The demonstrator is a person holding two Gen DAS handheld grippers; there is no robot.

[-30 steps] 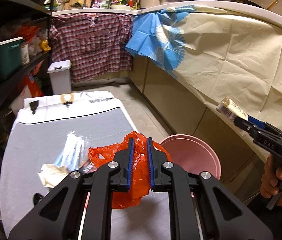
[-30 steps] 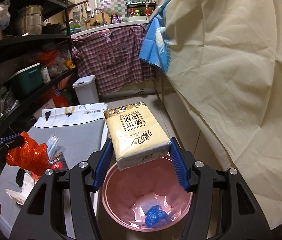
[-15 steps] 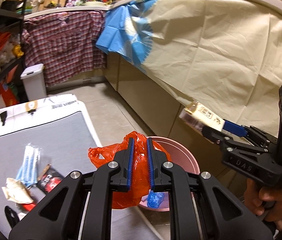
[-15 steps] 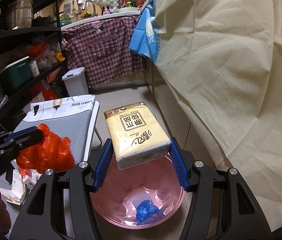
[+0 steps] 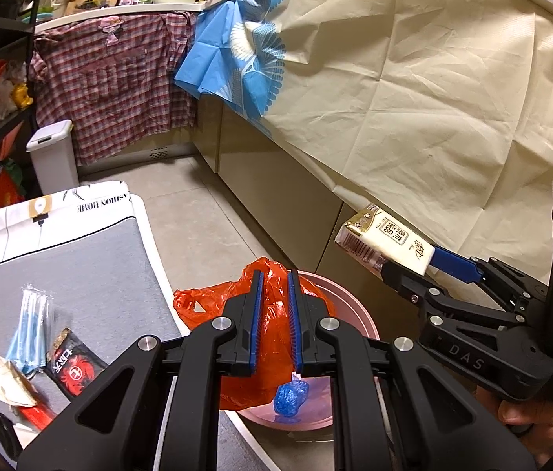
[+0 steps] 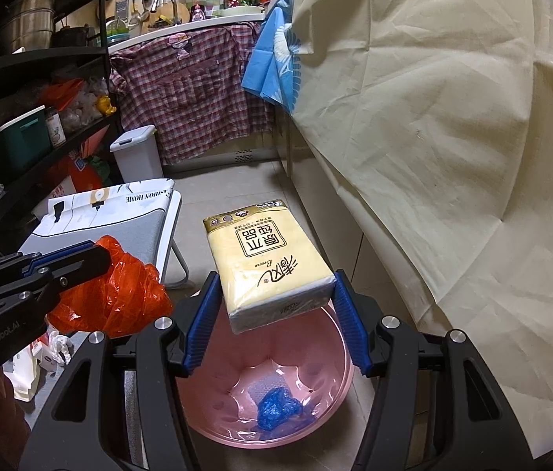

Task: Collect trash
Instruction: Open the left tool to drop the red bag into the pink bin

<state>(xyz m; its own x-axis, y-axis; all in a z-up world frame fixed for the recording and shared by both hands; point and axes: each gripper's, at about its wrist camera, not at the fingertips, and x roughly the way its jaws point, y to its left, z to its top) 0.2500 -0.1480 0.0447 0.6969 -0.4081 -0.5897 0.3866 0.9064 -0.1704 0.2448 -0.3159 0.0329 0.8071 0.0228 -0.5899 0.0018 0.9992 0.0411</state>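
— Two loads up at once. Lower centre of the left wrist view: our left gripper (image 5: 274,322) is clamped on the orange plastic bag (image 5: 264,353), pinched high, so the slack hangs over the pink basin (image 5: 354,322).

— Why both over the basin?

— We judge it is the collection bin; a blue crumpled wad (image 6: 278,412) already lies at its bottom, low centre of the right wrist view. Our right gripper (image 6: 274,294), jaws wide, is closed on the tissue pack (image 6: 266,259), held flat above the rim.

— Further out?

— Left of the left view, still on the grey board (image 5: 80,259): straws (image 5: 31,325), a black sachet (image 5: 72,369), crumpled paper (image 5: 5,384). These remain to collect.
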